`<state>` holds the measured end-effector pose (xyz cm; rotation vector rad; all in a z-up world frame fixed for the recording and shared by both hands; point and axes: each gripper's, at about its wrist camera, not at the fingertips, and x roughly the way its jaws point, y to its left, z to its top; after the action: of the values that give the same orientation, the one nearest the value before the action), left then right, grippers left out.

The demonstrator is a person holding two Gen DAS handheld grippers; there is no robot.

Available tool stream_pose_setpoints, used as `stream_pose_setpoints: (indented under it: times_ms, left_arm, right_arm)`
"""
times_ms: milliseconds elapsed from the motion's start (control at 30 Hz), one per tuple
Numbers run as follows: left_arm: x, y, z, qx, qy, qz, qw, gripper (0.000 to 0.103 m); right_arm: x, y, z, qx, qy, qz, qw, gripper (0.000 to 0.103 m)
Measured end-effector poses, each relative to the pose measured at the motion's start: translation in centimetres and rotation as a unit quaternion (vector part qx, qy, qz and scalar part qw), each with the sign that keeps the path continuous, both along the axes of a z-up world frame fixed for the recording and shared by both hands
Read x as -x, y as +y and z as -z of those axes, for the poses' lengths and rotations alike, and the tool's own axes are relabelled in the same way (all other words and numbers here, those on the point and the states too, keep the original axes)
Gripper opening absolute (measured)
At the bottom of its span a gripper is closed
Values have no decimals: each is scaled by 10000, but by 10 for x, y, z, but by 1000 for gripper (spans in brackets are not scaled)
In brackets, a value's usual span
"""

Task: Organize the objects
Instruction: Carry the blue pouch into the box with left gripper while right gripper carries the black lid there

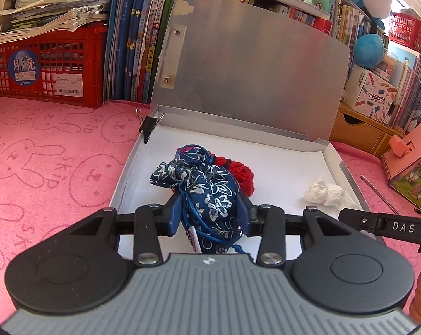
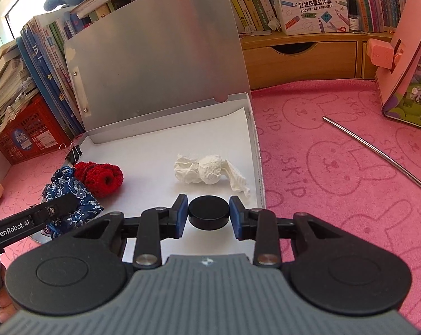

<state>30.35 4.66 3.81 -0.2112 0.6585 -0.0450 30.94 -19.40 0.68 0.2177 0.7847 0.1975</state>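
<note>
An open silver box point(image 1: 280, 150) with a white floor and raised lid lies on the pink mat; it also shows in the right wrist view point(image 2: 168, 136). My left gripper point(image 1: 210, 206) is shut on a blue floral drawstring pouch point(image 1: 207, 189) over the box's left part. A red crocheted piece point(image 1: 241, 173) lies behind it, seen too in the right wrist view point(image 2: 101, 178). My right gripper point(image 2: 209, 212) is shut on a black round disc point(image 2: 209, 213) above the box's front edge. A crumpled white tissue point(image 2: 207, 169) lies in the box ahead of the disc.
A black binder clip point(image 1: 149, 125) grips the box's left rim. A metal rod point(image 2: 377, 150) lies on the mat to the right, near a pink cardboard house point(image 2: 405, 55). A red crate point(image 1: 45, 64), books and a wooden drawer unit point(image 2: 299, 61) line the back.
</note>
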Motion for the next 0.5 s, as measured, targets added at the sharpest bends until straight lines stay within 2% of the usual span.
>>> stream_pose_setpoints:
  times_ms: [167, 500]
  left_arm:
    - [-19, -4, 6, -45, 73, -3, 10000, 46]
    - [-51, -4, 10, -185, 64, -32, 9998, 46]
  right_arm:
    - [-21, 7, 3, 202, 34, 29, 9998, 37]
    - [-48, 11, 7, 188, 85, 50, 9998, 37]
